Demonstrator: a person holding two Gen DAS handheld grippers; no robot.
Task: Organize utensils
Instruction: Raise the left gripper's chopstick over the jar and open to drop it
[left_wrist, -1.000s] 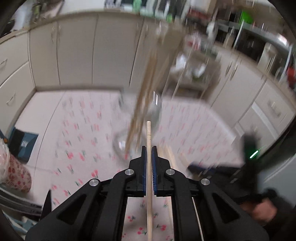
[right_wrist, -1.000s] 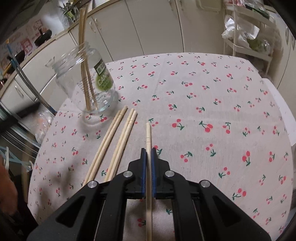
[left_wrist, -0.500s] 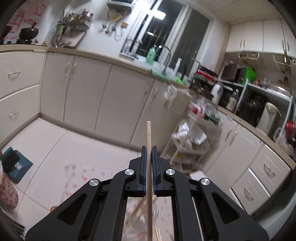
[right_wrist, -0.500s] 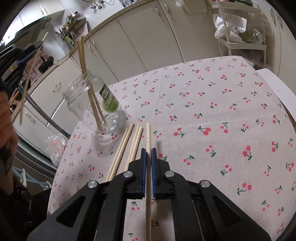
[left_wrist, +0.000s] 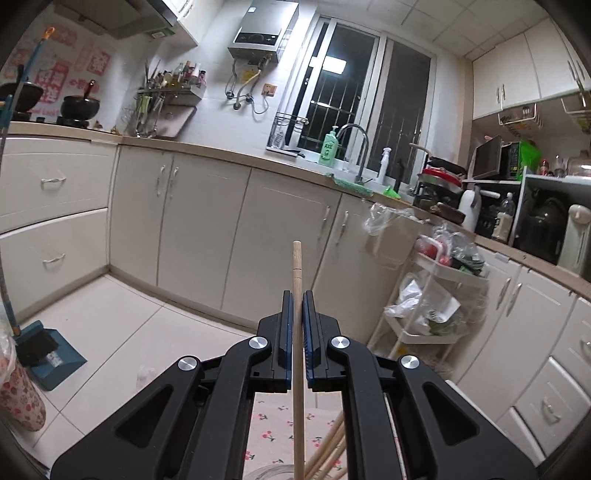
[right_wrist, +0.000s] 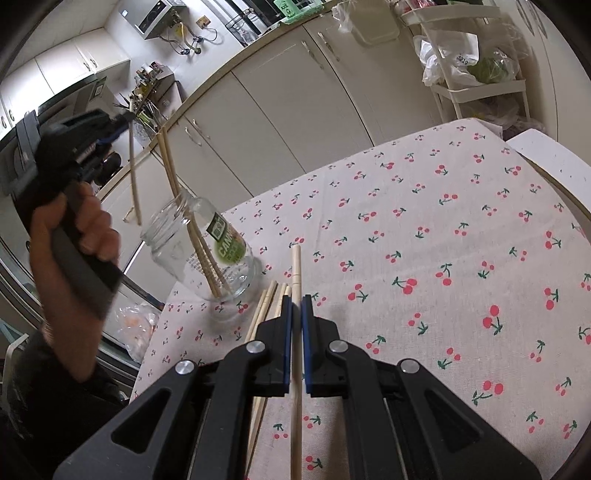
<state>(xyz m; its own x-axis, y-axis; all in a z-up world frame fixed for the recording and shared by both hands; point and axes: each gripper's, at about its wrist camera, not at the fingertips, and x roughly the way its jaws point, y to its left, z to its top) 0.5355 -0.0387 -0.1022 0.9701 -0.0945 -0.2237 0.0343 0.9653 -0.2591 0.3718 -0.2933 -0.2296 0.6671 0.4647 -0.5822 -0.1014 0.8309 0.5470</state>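
My left gripper (left_wrist: 295, 295) is shut on a wooden chopstick (left_wrist: 296, 269) and holds it upright, high above the table. In the right wrist view that left gripper (right_wrist: 123, 122) holds its chopstick (right_wrist: 133, 181) just left of and above the mouth of a clear glass jar (right_wrist: 199, 251) with a green label. The jar holds two chopsticks (right_wrist: 177, 192). My right gripper (right_wrist: 295, 299) is shut on another chopstick (right_wrist: 295, 269) above the cherry-print tablecloth (right_wrist: 443, 240). Several loose chopsticks (right_wrist: 267, 306) lie on the cloth beside the jar.
Cream kitchen cabinets (left_wrist: 207, 236) run along the far wall. A white trolley (left_wrist: 436, 306) with bags stands to the right. A dustpan (left_wrist: 48, 354) lies on the tiled floor at the left. The table's left edge (right_wrist: 155, 332) is close to the jar.
My left gripper has lifted its chopstick from table height and tilted up, now near the jar's mouth. My right gripper has risen slightly, still holding its chopstick.
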